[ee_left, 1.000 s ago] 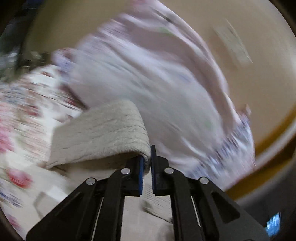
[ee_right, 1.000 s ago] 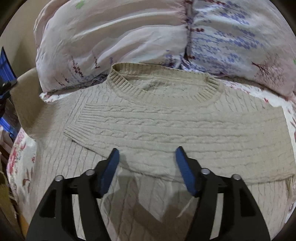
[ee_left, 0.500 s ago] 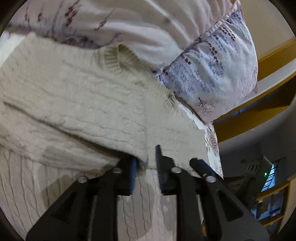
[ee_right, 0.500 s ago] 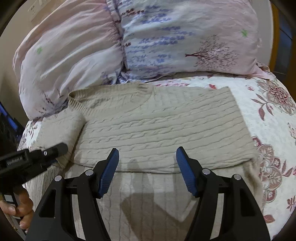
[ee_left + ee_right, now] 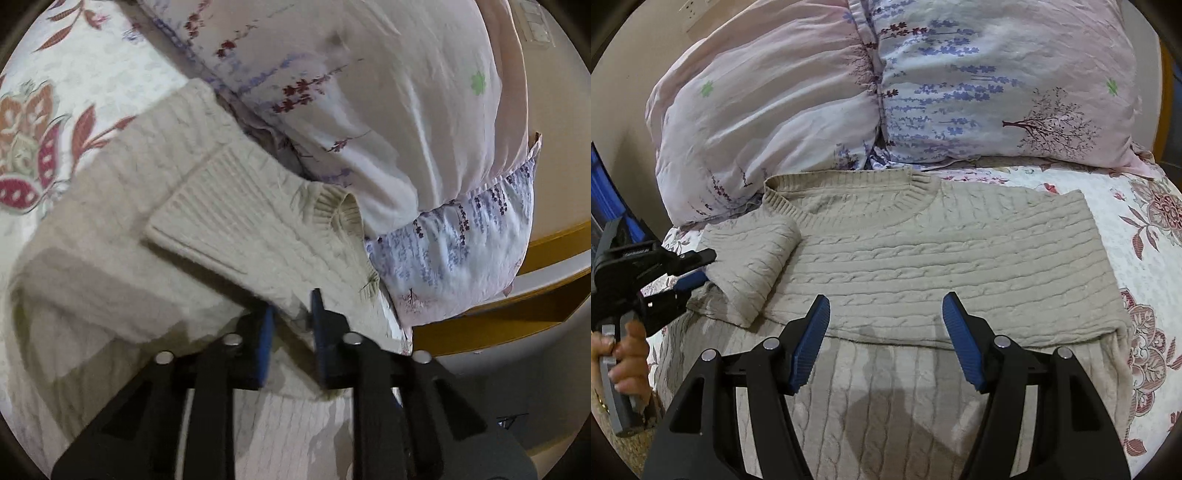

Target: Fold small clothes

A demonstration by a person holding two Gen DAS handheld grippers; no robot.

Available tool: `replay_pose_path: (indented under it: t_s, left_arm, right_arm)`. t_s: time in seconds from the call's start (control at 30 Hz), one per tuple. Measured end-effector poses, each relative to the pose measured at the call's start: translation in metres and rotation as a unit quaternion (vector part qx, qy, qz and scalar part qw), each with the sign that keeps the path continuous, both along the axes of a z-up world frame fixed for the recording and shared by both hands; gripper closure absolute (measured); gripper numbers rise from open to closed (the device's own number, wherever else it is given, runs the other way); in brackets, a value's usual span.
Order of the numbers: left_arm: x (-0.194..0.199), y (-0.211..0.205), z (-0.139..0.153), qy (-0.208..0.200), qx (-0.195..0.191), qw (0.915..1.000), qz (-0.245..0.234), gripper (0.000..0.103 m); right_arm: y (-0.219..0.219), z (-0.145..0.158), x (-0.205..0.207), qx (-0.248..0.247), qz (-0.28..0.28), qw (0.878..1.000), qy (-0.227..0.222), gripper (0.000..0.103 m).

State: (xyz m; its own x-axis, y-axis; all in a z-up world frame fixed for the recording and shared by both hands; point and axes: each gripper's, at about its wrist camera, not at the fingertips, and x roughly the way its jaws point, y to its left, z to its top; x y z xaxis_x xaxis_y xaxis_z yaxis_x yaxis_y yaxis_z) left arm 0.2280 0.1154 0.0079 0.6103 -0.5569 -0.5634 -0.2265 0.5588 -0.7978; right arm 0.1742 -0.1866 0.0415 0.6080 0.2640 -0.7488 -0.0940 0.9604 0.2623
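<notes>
Sweater (image 5: 923, 258) spread across bedspread (image 5: 1145, 206), neckline toward two pillows

The left pillow (image 5: 768, 129) and right pillow (image 5: 997, 81) sit side by side behind it; one sleeve (image 5: 753, 258) lies folded over its left side, another crosses its chest, with the left gripper (image 5: 698, 275) at the left edge

Floral bed (image 5: 1137, 229) fills the frame; beige sweater (image 5: 923, 251) lies across the middle, two pillows (image 5: 997, 81) along the top.

Black right gripper (image 5: 884, 332), ribbed blue pads, silver screws, black left gripper (image 5: 696, 275), grey handle
</notes>
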Motion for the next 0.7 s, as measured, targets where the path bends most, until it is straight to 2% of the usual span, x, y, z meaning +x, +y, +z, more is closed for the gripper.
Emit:
replay_pose_path:
  t_s: [0.03, 0.13, 0.2, 0.27, 0.3, 0.33, 0.37, 0.4, 0.47, 0.53, 0.63, 0.7]
  left_arm:
    - [0.004, -0.005, 0.003, -0.004, 0.003, 1.0000, -0.001, 0.094]
    - [0.012, -0.041, 0.023, -0.041, 0.030, 0.9982, -0.034, 0.094]
    - [0.019, -0.077, 0.036, -0.069, 0.057, 0.9925, -0.083, 0.094]
    - [0.022, -0.117, 0.041, -0.088, 0.076, 0.9801, -0.161, 0.090]
    - [0.023, -0.142, 0.041, -0.095, 0.081, 0.9683, -0.217, 0.080]
    - [0.021, -0.159, 0.041, -0.098, 0.086, 0.9586, -0.253, 0.074]
    - [0.018, -0.169, 0.040, -0.102, 0.088, 0.9520, -0.275, 0.058]
    - [0.014, -0.178, 0.040, -0.107, 0.093, 0.9449, -0.295, 0.047]
    - [0.006, -0.180, 0.041, -0.119, 0.102, 0.9380, -0.309, 0.042]
    - [0.003, -0.167, 0.042, -0.117, 0.107, 0.9419, -0.296, 0.035]
    - [-0.001, -0.127, 0.042, -0.106, 0.118, 0.9535, -0.256, 0.035]
    - [-0.009, -0.099, 0.040, -0.095, 0.150, 0.9592, -0.220, 0.035]
  right_arm:
    - [-0.003, 0.001, 0.000, 0.002, -0.004, 1.000, -0.001, 0.037]
    - [-0.015, 0.004, 0.000, 0.008, -0.021, 1.000, -0.004, 0.037]
    - [-0.025, 0.007, 0.000, 0.012, -0.033, 0.999, -0.005, 0.037]
    - [-0.036, 0.008, 0.002, 0.016, -0.048, 0.999, -0.002, 0.037]
    - [-0.040, 0.007, 0.001, 0.017, -0.055, 0.998, -0.001, 0.037]
    - [-0.047, 0.006, 0.001, 0.018, -0.065, 0.998, 0.002, 0.038]
    - [-0.054, 0.005, 0.000, 0.020, -0.076, 0.997, 0.006, 0.038]
    - [-0.059, 0.004, -0.001, 0.022, -0.083, 0.996, 0.009, 0.039]
    - [-0.073, 0.001, -0.001, 0.037, -0.099, 0.994, 0.017, 0.041]
    - [-0.082, 0.000, -0.001, 0.057, -0.104, 0.993, 0.023, 0.041]
    - [-0.095, -0.004, 0.003, 0.124, -0.097, 0.987, 0.036, 0.041]
    - [-0.102, -0.013, 0.010, 0.173, -0.096, 0.978, 0.060, 0.041]
